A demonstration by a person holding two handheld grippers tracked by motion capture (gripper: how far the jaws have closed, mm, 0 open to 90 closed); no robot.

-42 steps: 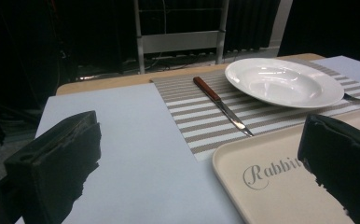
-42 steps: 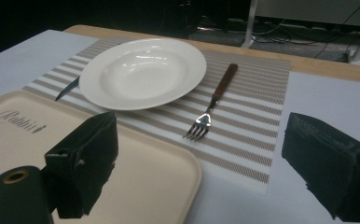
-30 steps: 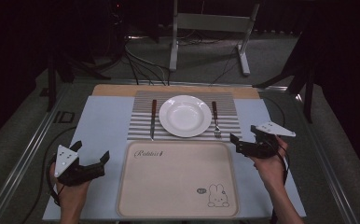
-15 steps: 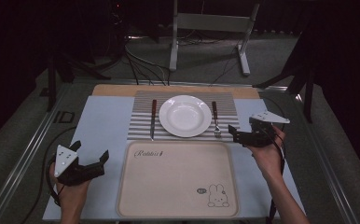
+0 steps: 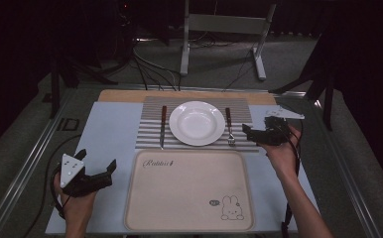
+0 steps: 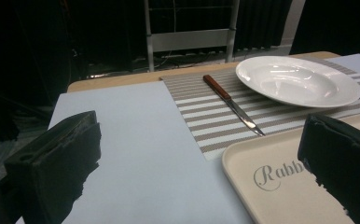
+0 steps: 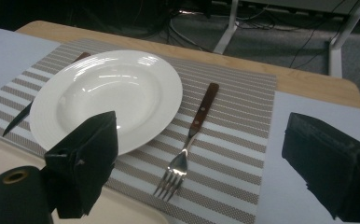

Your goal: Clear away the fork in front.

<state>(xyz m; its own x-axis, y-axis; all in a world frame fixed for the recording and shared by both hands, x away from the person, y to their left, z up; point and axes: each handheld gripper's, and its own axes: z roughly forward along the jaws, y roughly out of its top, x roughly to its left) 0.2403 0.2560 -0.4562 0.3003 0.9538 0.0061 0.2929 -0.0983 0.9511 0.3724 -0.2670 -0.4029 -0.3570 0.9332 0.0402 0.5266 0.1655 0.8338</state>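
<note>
- The beige rectangular plastic tray (image 5: 189, 191) bears a grey cursive word near its far left corner, reading roughly "Rabbit" in the high view; the last letters are too small to be sure of.
- In the left gripper view, the same word on the tray (image 6: 280, 186) shows only "Rabb" before a black jaw covers the rest.
- The letters "ID" stand on the grey floor strip (image 5: 69, 124) beside the desk's left edge, read sideways.
</note>
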